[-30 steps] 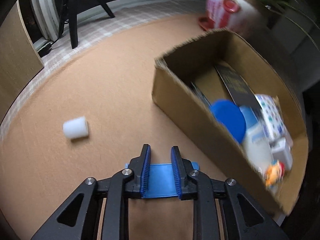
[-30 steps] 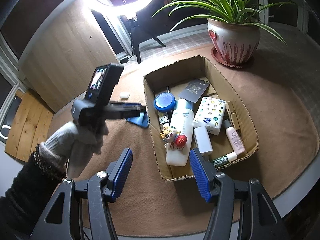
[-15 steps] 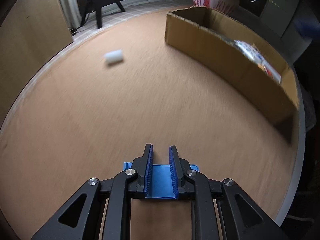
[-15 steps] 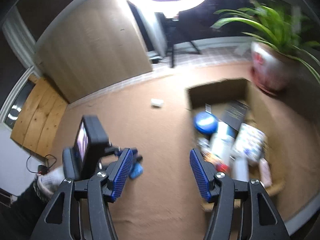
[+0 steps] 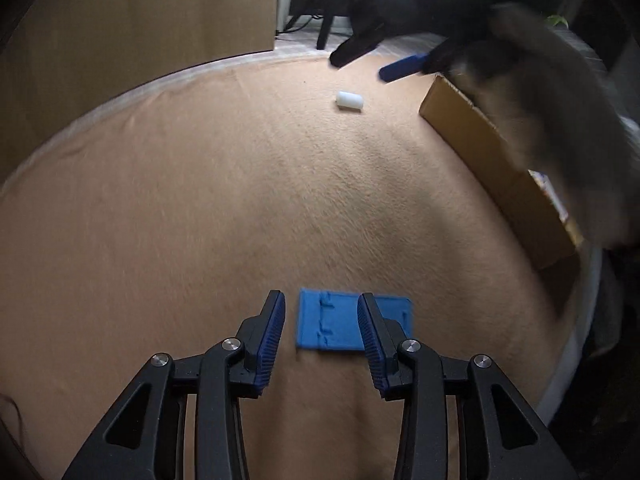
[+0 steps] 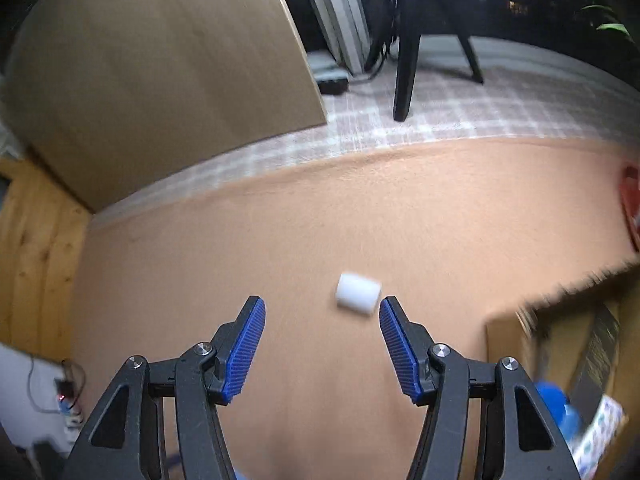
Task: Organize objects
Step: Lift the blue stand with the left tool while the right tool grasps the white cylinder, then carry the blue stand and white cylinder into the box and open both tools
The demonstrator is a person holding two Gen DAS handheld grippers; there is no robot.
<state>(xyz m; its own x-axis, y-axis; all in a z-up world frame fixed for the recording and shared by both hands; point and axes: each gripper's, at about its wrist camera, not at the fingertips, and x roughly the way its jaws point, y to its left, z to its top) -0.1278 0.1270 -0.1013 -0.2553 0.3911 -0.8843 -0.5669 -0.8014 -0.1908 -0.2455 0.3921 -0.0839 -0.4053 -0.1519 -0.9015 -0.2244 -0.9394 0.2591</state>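
Note:
A flat blue plastic plate point(image 5: 352, 326) lies on the tan table cover, just past my left gripper point(image 5: 321, 316), which is open and empty above its near edge. A small white cylinder point(image 6: 357, 293) lies on its side on the cover; it also shows in the left wrist view point(image 5: 349, 101), far back. My right gripper point(image 6: 322, 320) is open and empty, with the cylinder just ahead near its right finger. The cardboard box point(image 5: 492, 168) with several items stands at the right; its corner also shows in the right wrist view point(image 6: 560, 344).
The right hand and its gripper point(image 5: 532, 92) blur across the top right of the left wrist view, above the box. A wooden panel point(image 6: 160, 68) and a tripod leg point(image 6: 404, 72) stand beyond the table's far edge. A red plant saucer point(image 6: 632, 208) shows at the right.
My left gripper opened and let go of the blue plate, which now lies on the cover. My right gripper swung left from the box to the white cylinder.

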